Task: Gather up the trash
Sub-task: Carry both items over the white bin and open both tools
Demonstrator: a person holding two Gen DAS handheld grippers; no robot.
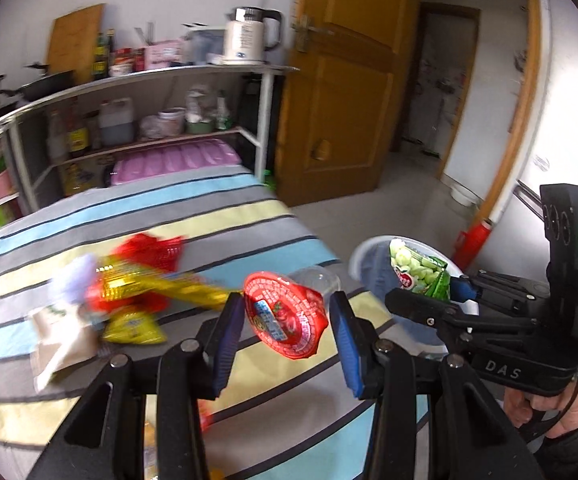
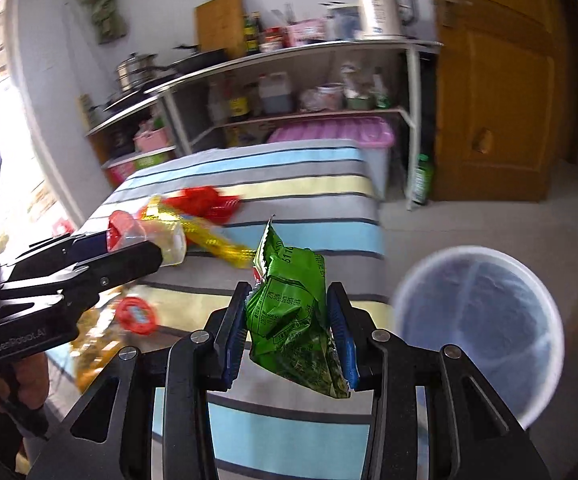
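A: what's on the bed [image 1: 249, 216] over on the left?

B: a loose heap of wrappers [image 1: 129, 292], red and gold, lying on the striped cover.

A: and the left gripper [image 1: 287, 316]?

B: its fingers pinch a clear cup [image 1: 289, 312] with a red foil lid, held above the bed edge.

A: right side?

B: the right gripper [image 2: 289, 320] squeezes a crumpled green snack bag [image 2: 293, 312] between its fingers, just left of the white bin [image 2: 477, 332] on the floor.
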